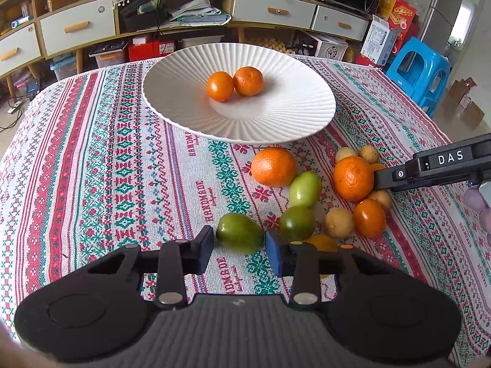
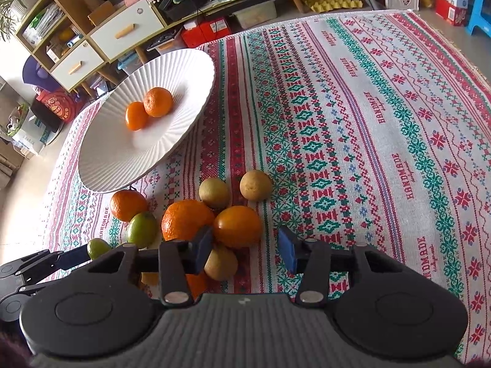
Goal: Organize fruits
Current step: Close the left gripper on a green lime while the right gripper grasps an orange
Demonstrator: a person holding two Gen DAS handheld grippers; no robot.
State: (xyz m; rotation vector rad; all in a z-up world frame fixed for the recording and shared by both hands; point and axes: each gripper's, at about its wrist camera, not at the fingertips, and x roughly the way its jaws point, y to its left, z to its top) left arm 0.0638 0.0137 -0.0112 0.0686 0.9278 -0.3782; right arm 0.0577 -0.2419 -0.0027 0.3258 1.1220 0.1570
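Patterned cloth carries a plate with two oranges at the far side, loose fruit nearer. Left gripper spread around a green fruit; right gripper spread by an orange. Close gently, centred, then lift straight.

Left gripper fingers apart, right gripper fingers spread wide

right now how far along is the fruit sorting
Done: two oranges sit on the white plate. In hand: nothing gripped; the open left gripper brackets a green fruit, and the open right gripper reaches the pile. Left: the other oranges, green fruits and small tan fruits on the tablecloth.
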